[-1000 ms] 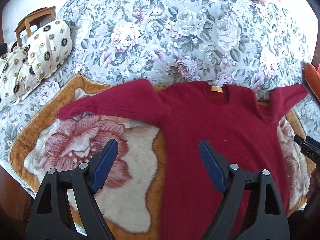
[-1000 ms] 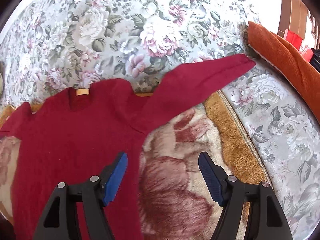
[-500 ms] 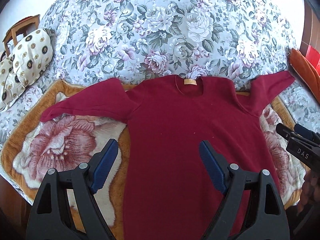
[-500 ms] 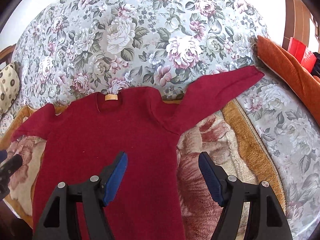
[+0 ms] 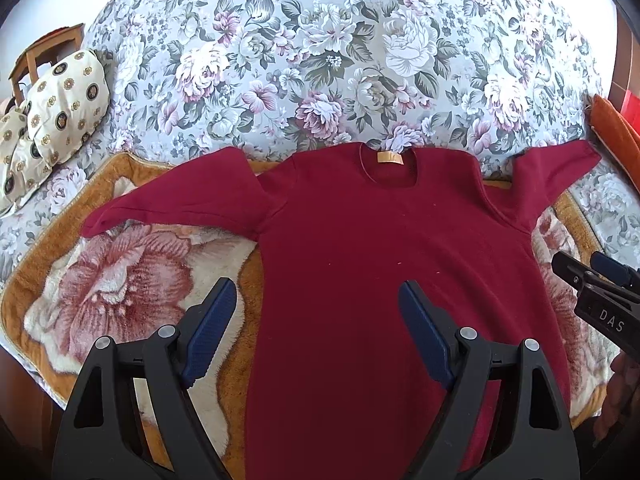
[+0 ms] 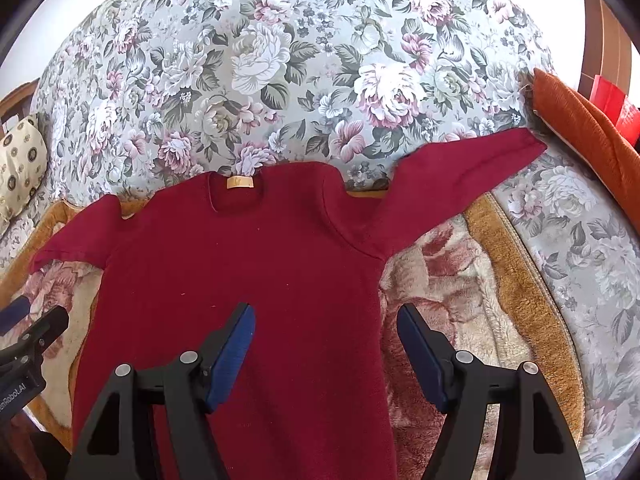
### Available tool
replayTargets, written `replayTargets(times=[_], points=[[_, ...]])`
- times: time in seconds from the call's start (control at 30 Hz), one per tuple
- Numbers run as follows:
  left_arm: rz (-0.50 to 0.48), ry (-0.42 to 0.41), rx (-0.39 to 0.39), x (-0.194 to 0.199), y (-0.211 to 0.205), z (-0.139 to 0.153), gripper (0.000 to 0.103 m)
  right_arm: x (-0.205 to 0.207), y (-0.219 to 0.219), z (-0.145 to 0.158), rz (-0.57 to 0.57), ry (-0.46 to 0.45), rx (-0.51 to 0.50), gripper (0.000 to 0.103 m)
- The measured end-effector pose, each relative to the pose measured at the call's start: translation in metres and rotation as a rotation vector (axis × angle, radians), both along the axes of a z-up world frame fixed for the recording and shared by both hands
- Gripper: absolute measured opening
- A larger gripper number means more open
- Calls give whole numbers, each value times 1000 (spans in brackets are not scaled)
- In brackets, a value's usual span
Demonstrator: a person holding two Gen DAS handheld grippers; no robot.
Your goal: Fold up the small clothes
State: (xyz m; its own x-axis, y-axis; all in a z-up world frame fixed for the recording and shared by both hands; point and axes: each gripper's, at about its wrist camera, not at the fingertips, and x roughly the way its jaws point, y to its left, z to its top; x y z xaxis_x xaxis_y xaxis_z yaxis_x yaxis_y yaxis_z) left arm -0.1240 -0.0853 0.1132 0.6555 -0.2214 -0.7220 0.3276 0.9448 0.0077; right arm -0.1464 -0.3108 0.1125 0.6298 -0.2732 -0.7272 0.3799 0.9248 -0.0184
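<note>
A dark red long-sleeved sweater (image 5: 384, 248) lies flat on a plush flowered blanket (image 5: 120, 288), neck label away from me, both sleeves spread out sideways. It also shows in the right wrist view (image 6: 248, 264). My left gripper (image 5: 316, 320) is open and empty, held above the sweater's left side and body. My right gripper (image 6: 324, 340) is open and empty, held above the sweater's right side edge. The right gripper also shows at the right edge of the left wrist view (image 5: 600, 292). The sweater's hem is hidden below the frames.
The blanket (image 6: 516, 280) lies on a bed with a grey floral cover (image 5: 340, 60). A cream patterned pillow (image 5: 60, 104) and a wooden chair (image 5: 40, 52) are at the far left. An orange cushion (image 6: 588, 132) lies at the right by the sleeve tip.
Both grippers have pulled back and swung toward the sweater's middle, so more of the sweater and both sleeves show. Both stay open. The sweater has not moved.
</note>
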Motion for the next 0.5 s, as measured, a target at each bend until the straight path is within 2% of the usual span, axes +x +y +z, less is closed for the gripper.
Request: replayTargets(times=[0.5], points=[[10, 18, 0, 8, -1, -11, 84, 10, 8, -9, 8, 13, 6, 71]])
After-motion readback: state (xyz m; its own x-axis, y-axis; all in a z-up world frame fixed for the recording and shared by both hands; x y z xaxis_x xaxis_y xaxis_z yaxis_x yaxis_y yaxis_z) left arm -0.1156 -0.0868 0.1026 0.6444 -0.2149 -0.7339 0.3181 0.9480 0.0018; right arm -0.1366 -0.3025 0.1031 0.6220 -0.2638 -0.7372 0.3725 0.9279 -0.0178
